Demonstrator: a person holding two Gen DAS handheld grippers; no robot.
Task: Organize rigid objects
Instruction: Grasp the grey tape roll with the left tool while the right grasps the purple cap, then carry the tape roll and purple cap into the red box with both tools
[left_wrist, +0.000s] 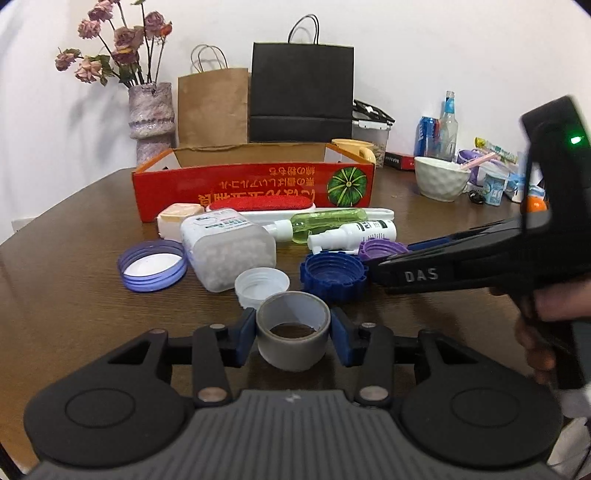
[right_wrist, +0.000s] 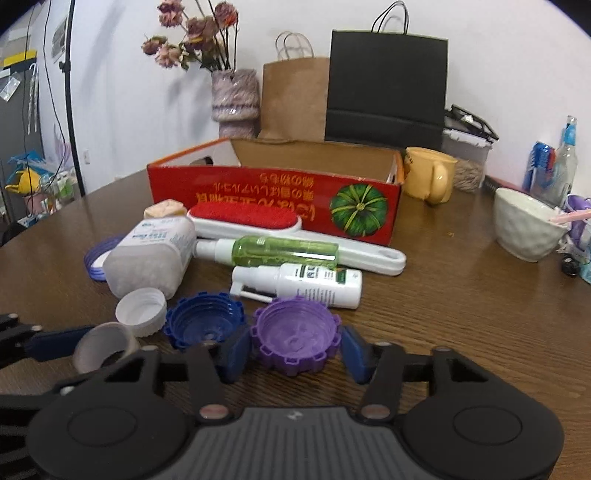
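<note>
Presently, in the left wrist view, the left hand-held gripper (left_wrist: 293, 334) has its blue pads against both sides of a grey tape roll (left_wrist: 293, 329), grasping it upright on the brown wood-grain surface (left_wrist: 74, 295). Just beyond the roll sit a white cap (left_wrist: 261, 285) and a dark blue cap (left_wrist: 333, 276), both open side up. A frosted pill jar (left_wrist: 229, 251) with a white printed label, too small to read, lies tilted behind the white cap. A clear violet lid (left_wrist: 152, 265) lies to its left. The right hand-held gripper (left_wrist: 384, 254) enters from the right; its body carries the lettering "DAS". Its finger ends are at a purple cap (left_wrist: 382, 248).

In the right wrist view, the right hand-held gripper (right_wrist: 293, 349) is spread open, with the purple cap (right_wrist: 294, 341) between the pads and a gap on each side. The dark blue cap (right_wrist: 204, 326) stands just left of it. A white spray bottle (right_wrist: 299, 284) with a green-marked label, text illegible, lies behind the caps. A green spray bottle (right_wrist: 273, 251) lies beyond it, against a red-faced lint brush (right_wrist: 258, 221). A red cardboard box (right_wrist: 273, 203) stands open at the rear; its front shows upside-down yellow Japanese characters and a green pumpkin picture. A yellow mug (right_wrist: 430, 179) stands just right of the box.
</note>
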